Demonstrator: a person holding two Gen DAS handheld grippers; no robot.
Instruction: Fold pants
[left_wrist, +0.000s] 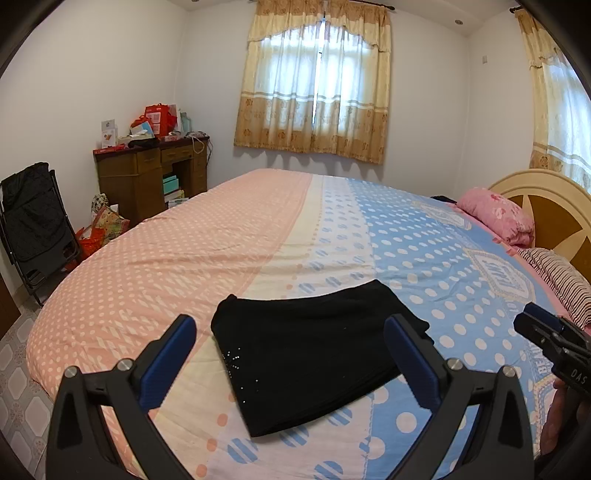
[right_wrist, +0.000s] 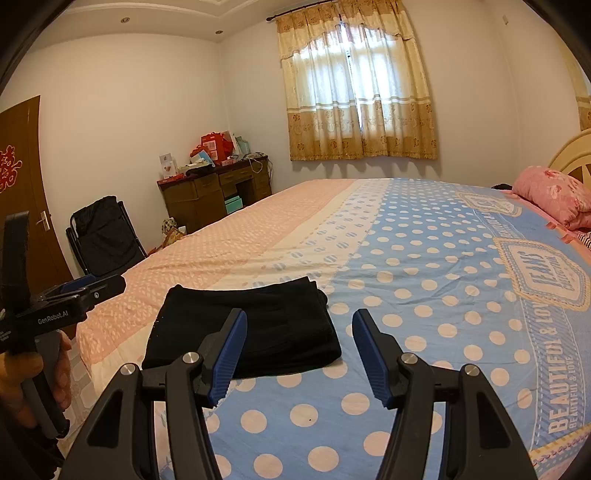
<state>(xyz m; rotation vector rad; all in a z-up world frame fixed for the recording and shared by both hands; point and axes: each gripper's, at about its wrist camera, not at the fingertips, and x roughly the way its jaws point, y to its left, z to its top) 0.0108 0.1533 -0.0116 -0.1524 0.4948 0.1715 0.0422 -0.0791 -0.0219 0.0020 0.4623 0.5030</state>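
Both grippers hang released above the bed's near edge – left gripper and right gripper each have jaws apart with nothing between them. Risk: a low pad snagging the top layer would drag the stack open. The pants lie just ahead on the bedspread, black, folded into a compact flat rectangle – edges mostly even, looks finished.

A polka-dot bedspread, pink pillow, cluttered wooden desk (curtains drawn).
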